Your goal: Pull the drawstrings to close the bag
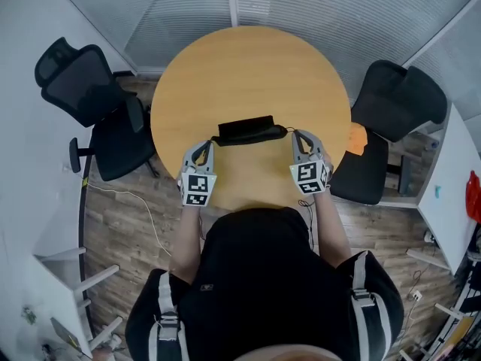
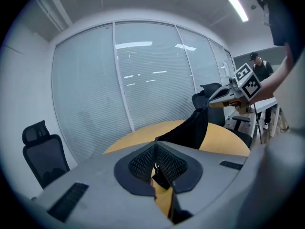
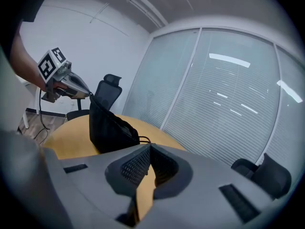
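A black drawstring bag (image 1: 245,131) hangs stretched between my two grippers above the round wooden table (image 1: 248,66). My left gripper (image 1: 210,143) is shut on the bag's left end; in the left gripper view a black piece (image 2: 162,178) sits pinched behind the closed pads, and the bag (image 2: 190,128) runs off toward the right gripper (image 2: 224,95). The right gripper (image 1: 298,134) is shut on the drawstring at the bag's right end. In the right gripper view a thin cord (image 3: 143,140) leads from the bag (image 3: 107,128) into its jaws, with the left gripper (image 3: 71,87) beyond.
Black office chairs stand left (image 1: 90,104) and right (image 1: 398,104) of the table, the right one with an orange item (image 1: 357,138) on its seat. A glass wall with blinds (image 1: 301,6) lies beyond. A person (image 2: 259,66) stands in the background.
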`<state>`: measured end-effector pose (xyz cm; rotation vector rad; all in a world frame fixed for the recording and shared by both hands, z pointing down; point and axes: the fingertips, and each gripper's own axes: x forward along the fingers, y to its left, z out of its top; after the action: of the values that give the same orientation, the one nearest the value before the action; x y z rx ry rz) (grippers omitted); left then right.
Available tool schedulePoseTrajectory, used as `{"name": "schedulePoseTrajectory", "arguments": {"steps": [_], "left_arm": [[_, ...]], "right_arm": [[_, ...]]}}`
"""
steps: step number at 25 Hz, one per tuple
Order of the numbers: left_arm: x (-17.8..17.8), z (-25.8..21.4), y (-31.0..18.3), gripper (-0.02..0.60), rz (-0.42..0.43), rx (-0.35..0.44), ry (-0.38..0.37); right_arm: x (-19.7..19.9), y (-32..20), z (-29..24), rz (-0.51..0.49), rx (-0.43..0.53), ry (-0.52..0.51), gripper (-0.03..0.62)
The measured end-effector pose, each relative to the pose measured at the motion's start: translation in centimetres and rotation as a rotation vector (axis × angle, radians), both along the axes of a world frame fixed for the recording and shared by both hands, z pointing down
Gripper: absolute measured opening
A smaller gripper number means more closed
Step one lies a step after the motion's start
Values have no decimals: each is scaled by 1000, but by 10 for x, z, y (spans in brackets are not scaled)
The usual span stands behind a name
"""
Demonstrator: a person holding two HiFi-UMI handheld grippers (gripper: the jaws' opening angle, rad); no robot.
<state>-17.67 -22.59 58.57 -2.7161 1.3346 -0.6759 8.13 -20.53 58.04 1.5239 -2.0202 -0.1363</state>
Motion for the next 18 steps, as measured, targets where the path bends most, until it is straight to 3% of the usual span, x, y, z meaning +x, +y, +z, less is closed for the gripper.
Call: {"name": "schedulePoseTrajectory", "arguments": {"steps": [9,18], "left_arm": [[18,-60,2,17,-43,113,-15],[32,-84,16,18,-76,158,-21]], "right_arm": [[32,-2,-60,-3,114,-3,57],[73,10,-79,0,140,-1,57]]}}
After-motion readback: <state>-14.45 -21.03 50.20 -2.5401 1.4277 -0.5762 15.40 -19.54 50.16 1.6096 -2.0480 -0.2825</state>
